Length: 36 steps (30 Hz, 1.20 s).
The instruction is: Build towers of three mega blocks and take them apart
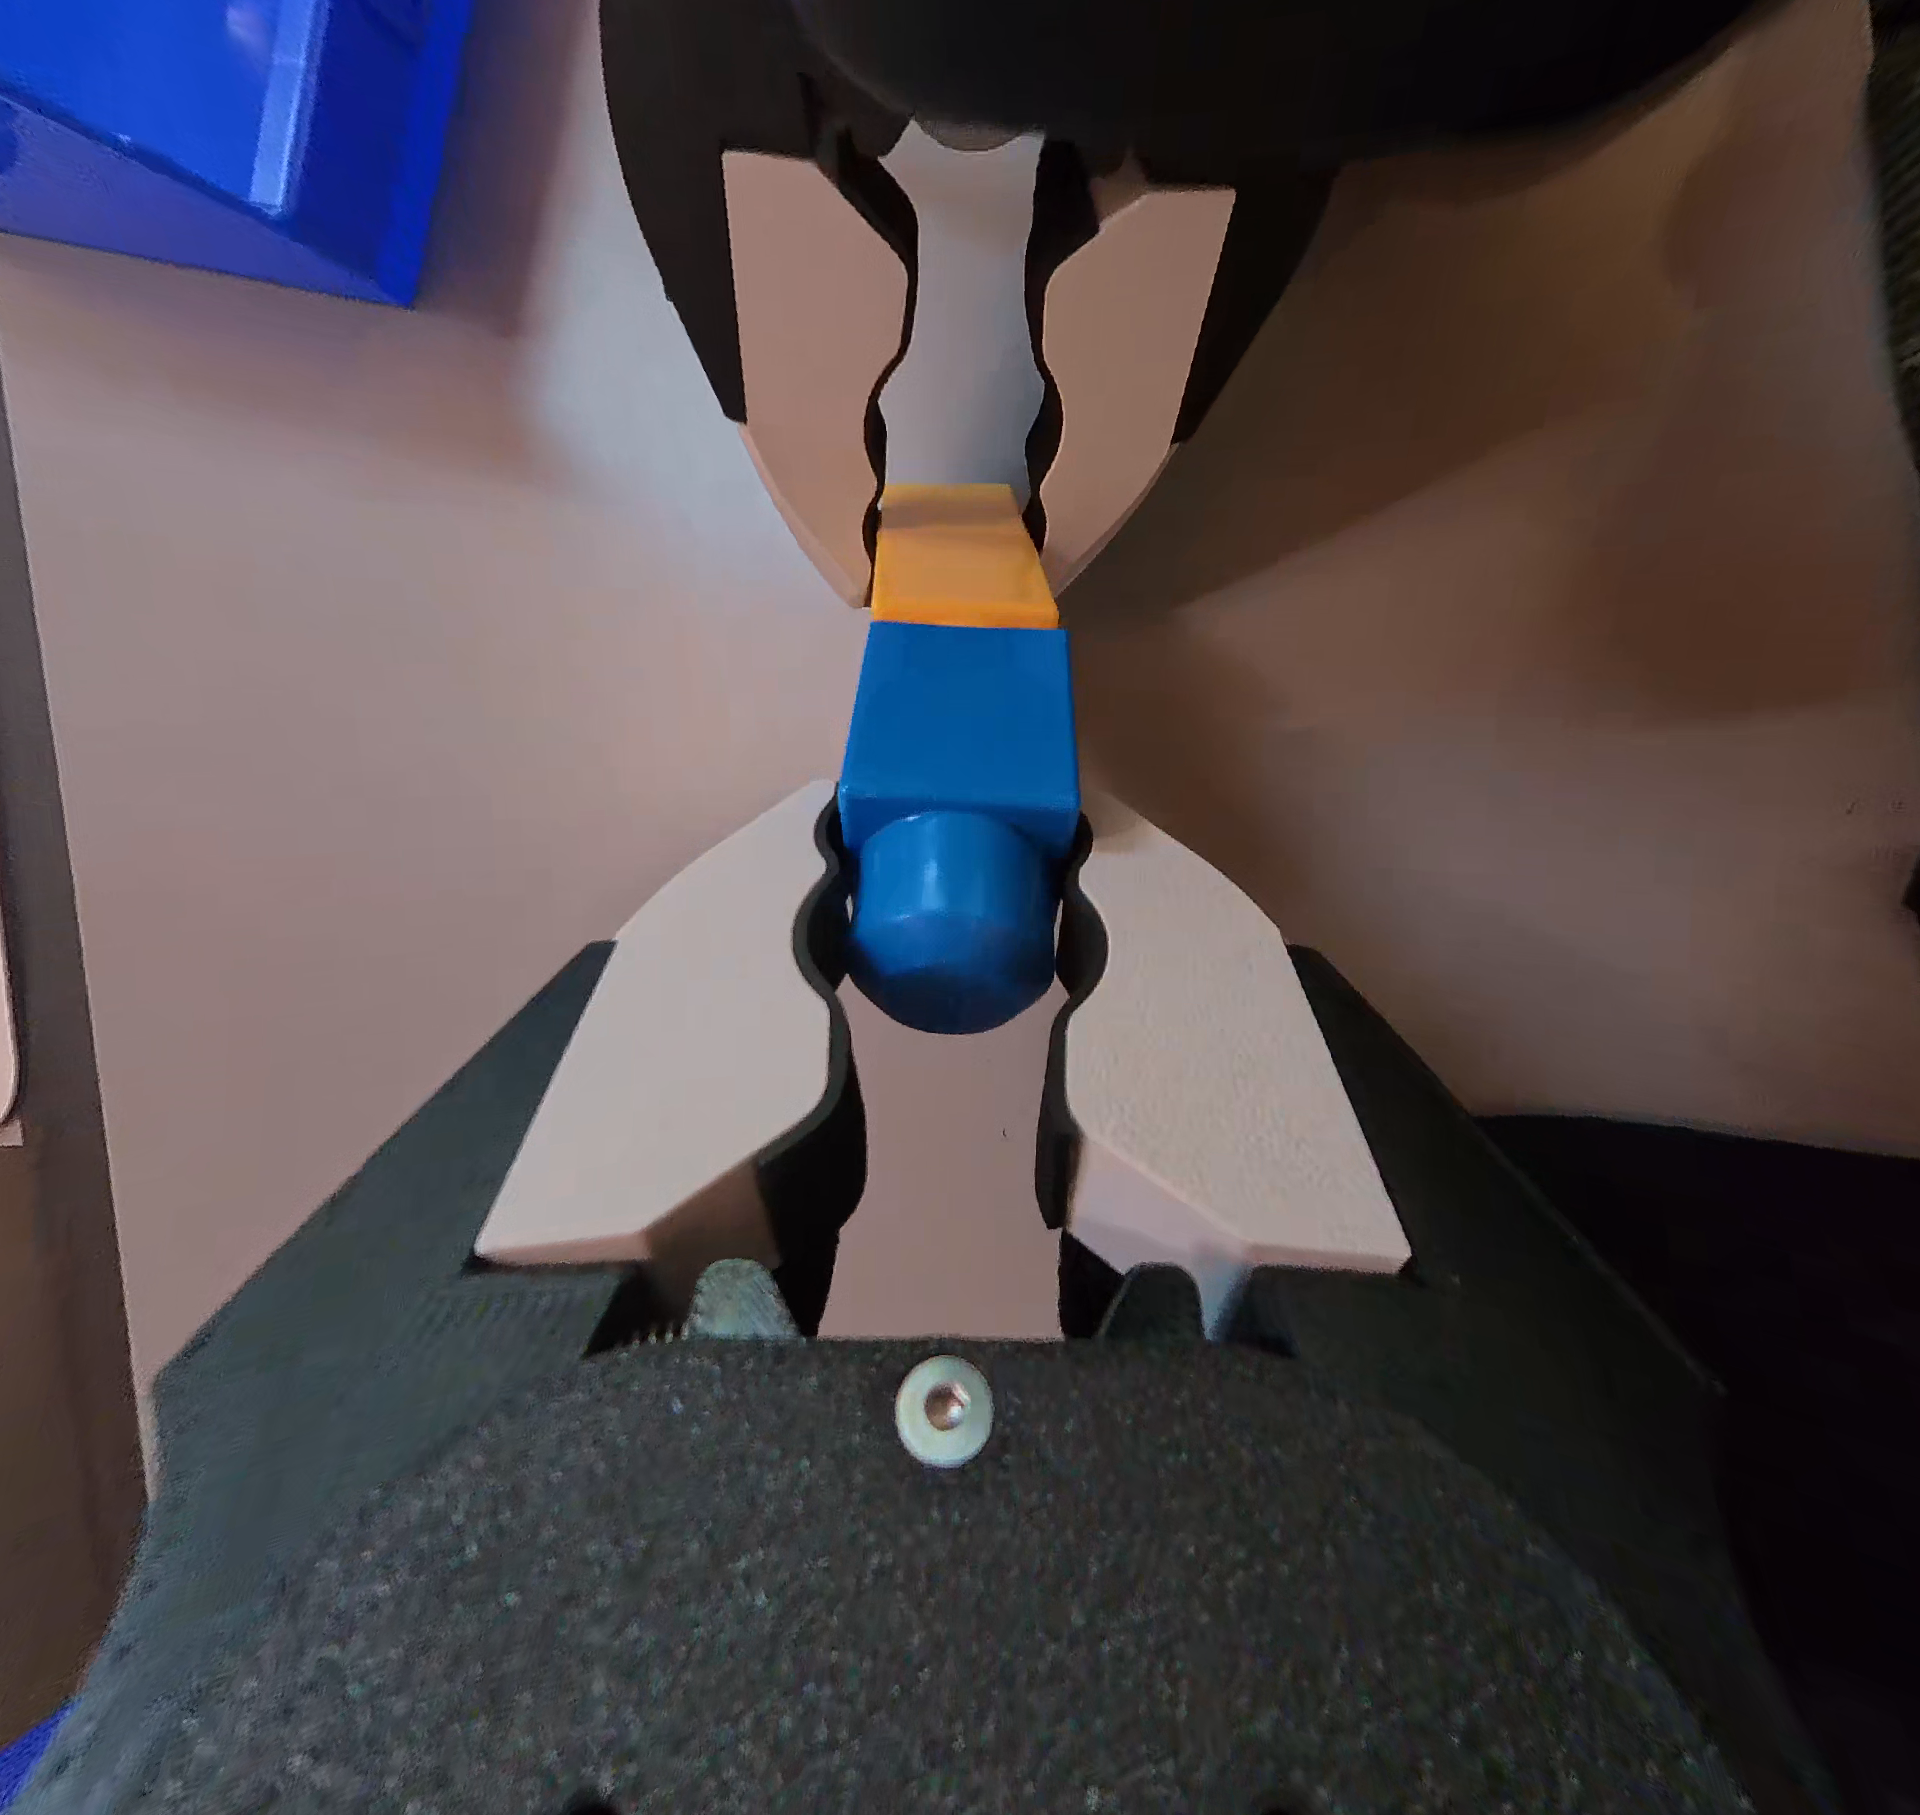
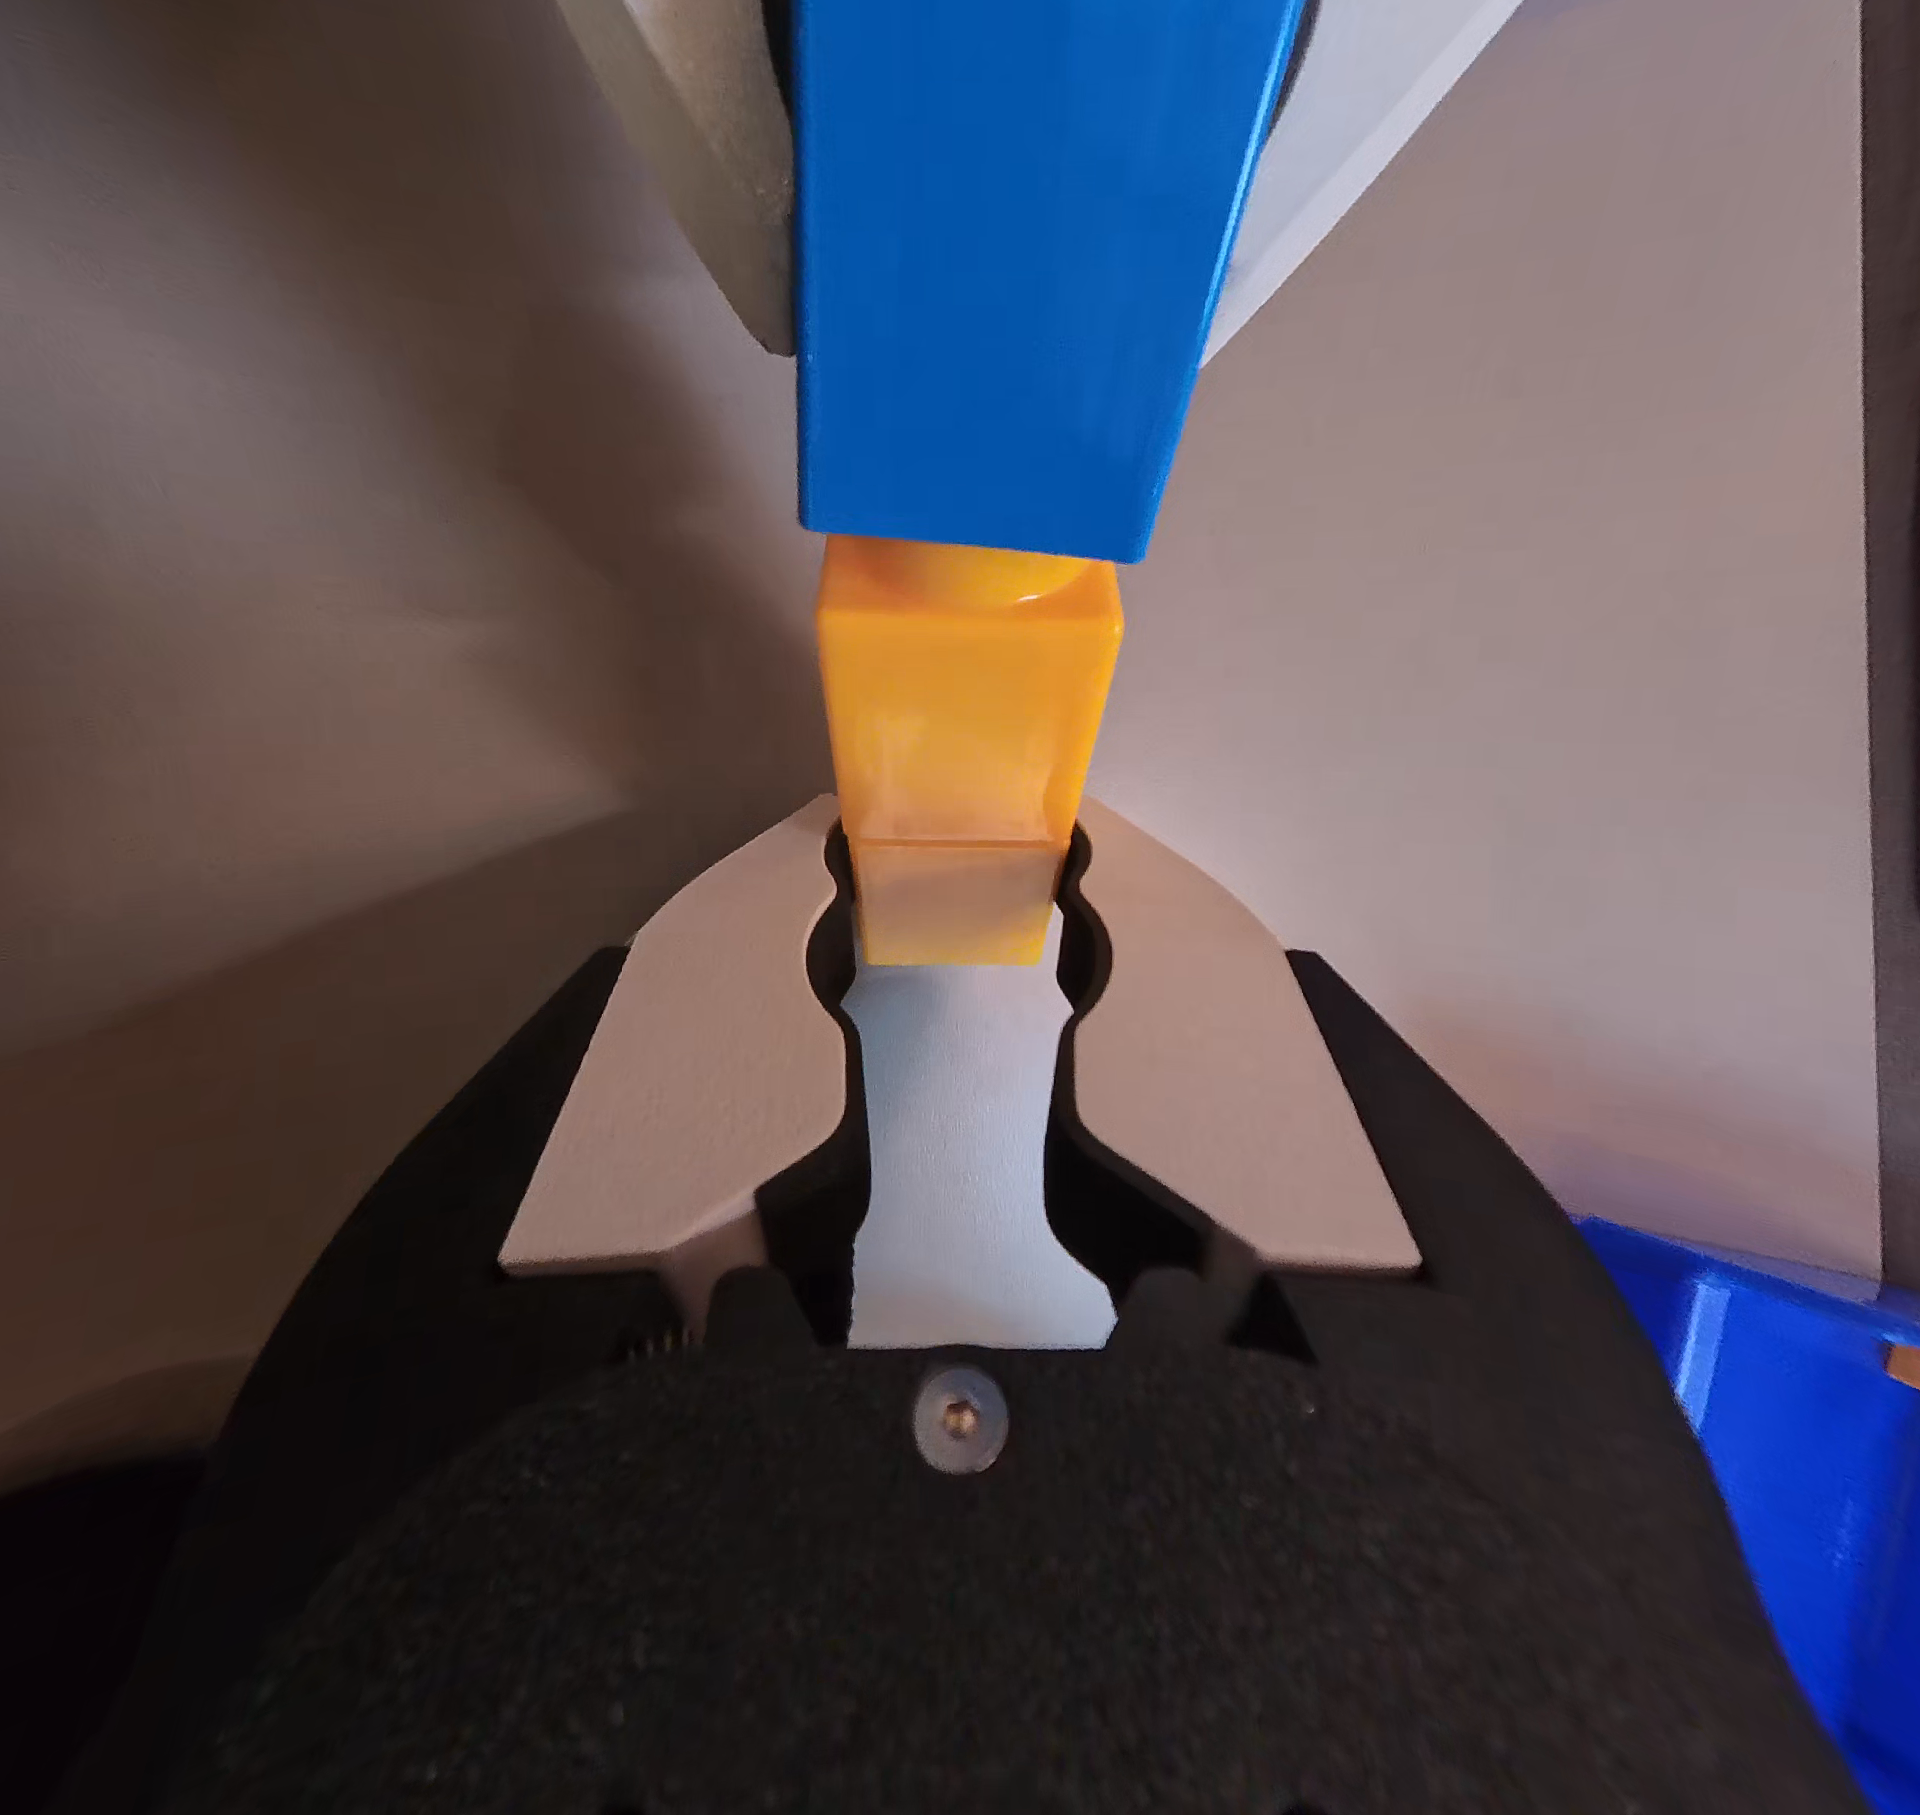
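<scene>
A blue mega block and an orange mega block are held between the two grippers, which face each other. My left gripper is shut on the blue block at its stud end; its round stud points toward the camera. My right gripper is shut on the orange block. In the right wrist view the blue block sits over the orange stud, slightly tilted, with a little of the stud showing between them. The right gripper's fingers show at the top of the left wrist view.
A blue plastic bin stands at the upper left of the left wrist view and shows at the lower right of the right wrist view. A pale tabletop lies beneath. A dark surface lies at the lower right. The left gripper's tips are roughly 7 centimetres from the right gripper's.
</scene>
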Tool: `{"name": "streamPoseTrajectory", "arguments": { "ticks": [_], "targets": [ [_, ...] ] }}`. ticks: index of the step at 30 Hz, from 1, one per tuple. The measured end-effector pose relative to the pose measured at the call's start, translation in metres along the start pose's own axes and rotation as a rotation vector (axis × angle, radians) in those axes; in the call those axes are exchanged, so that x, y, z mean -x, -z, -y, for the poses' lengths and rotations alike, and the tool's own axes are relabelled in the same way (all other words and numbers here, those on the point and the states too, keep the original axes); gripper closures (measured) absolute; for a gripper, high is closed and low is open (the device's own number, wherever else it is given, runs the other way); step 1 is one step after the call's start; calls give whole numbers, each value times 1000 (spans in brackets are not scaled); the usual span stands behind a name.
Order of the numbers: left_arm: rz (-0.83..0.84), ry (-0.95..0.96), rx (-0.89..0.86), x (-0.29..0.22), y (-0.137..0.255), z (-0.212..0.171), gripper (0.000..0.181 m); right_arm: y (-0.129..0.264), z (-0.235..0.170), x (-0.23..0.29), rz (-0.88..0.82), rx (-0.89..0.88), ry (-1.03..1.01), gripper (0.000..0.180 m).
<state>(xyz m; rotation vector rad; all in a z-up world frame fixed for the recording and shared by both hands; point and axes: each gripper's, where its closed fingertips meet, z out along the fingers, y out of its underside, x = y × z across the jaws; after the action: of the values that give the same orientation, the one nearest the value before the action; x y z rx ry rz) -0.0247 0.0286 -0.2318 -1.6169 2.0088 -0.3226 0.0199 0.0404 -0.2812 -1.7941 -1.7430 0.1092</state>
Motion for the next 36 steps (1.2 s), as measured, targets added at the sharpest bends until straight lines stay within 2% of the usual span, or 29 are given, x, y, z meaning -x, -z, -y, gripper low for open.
{"name": "streamPoseTrajectory", "arguments": {
  "ticks": [3, 7, 13, 20, 25, 36],
  "targets": [
    [33, 1, 35, 5, -8, -7, 144, 1, 0, -1, 11, -5, -24, 143],
    [32, 22, -116, 8, -5, 4, 144, 1, 0, -3, 30, -48, -68, 143],
    [39, 17, -232, 8, -1, 16, 142, 3, 10, -3, 39, -128, -76, 143],
    [77, 56, -488, 17, 25, 38, 143, 7, 16, -2, 124, -235, -175, 143],
    [-2, 24, -460, 3, 24, 35, 144, 6, 18, 12, 169, -223, -137, 143],
    [19, 36, -475, 5, 29, 38, 144, 7, 23, 12, 179, -257, -159, 143]
  ]
}}
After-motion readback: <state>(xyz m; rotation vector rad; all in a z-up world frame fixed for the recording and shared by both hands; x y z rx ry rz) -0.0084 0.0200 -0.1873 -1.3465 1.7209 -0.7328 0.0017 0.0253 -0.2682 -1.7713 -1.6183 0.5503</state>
